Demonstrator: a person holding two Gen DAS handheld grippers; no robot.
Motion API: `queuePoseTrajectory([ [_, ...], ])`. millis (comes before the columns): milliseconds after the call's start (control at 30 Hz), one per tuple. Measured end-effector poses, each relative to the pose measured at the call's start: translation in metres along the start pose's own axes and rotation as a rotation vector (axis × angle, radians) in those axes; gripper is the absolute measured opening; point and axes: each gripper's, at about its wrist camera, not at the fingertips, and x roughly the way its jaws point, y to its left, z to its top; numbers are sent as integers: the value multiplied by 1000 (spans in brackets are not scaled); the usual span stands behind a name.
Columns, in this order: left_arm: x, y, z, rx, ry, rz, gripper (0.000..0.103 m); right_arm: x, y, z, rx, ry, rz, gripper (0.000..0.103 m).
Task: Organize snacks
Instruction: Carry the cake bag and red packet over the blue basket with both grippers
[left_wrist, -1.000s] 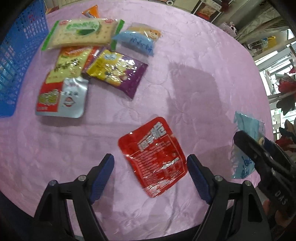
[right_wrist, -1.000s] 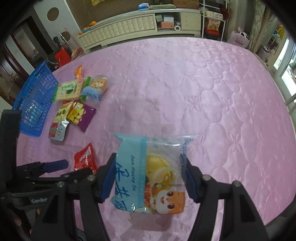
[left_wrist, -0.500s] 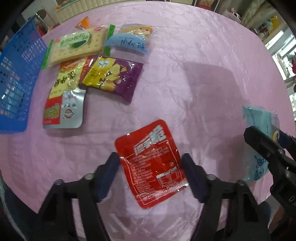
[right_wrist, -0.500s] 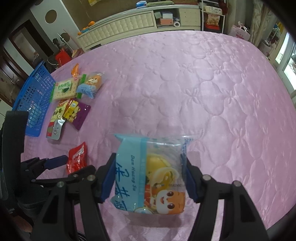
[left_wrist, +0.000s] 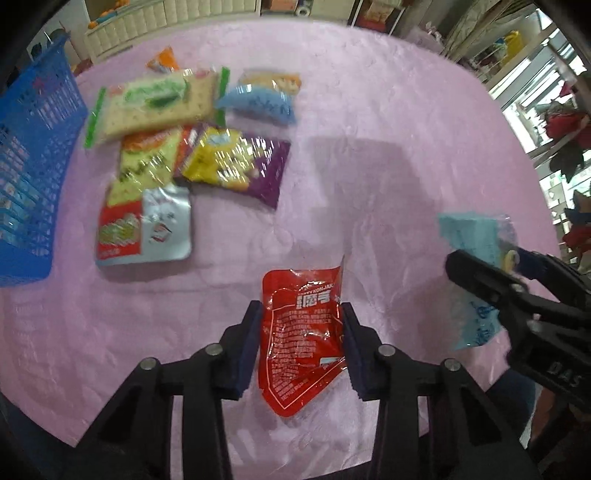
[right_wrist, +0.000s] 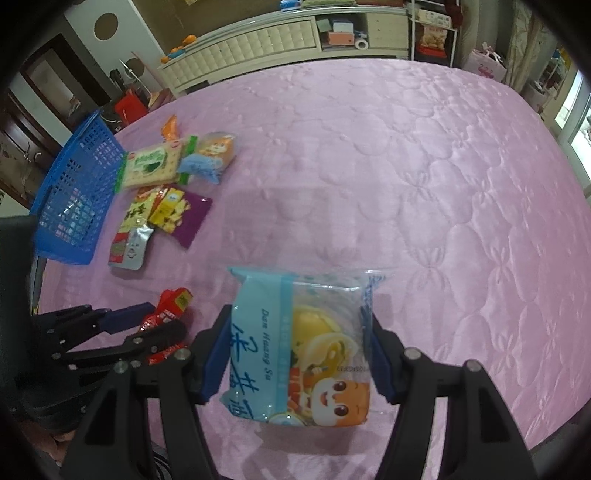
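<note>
Jaws of the left gripper (left_wrist: 300, 341) have just closed onto the red packet (left_wrist: 301, 339), crumpling it off the pink cover (left_wrist: 369, 129); right gripper (right_wrist: 297, 354) clamps the blue packet (right_wrist: 299, 350), both ready for the basket (left_wrist: 26, 177).

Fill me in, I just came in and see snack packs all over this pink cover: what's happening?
A person is sorting snacks with a handheld claw in each hand. The left claw has just been closing on a crinkled red foil packet, its pads now against the packet's sides. The right claw grips a light-blue plastic pastry bag with a cartoon face. Several more packets lie in a cluster beside a blue plastic mesh basket on the pink quilted cover.
</note>
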Motion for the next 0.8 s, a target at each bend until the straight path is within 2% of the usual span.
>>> queuePoseTrajectory([
  [267,-63,31,-5,34,-141,-20,39,-33,40,18,-50,-61,-22,69],
  [367,-78,39,5,31,-180,-24,39,-47,58,27,-70,-90,-25,69],
  [633,-132,103,1,25,-280,-8,39,-80,116,55,-115,-178,6,69],
  [800,-175,142,0,14,-344,3,39,-90,167,72,-173,-220,47,69],
])
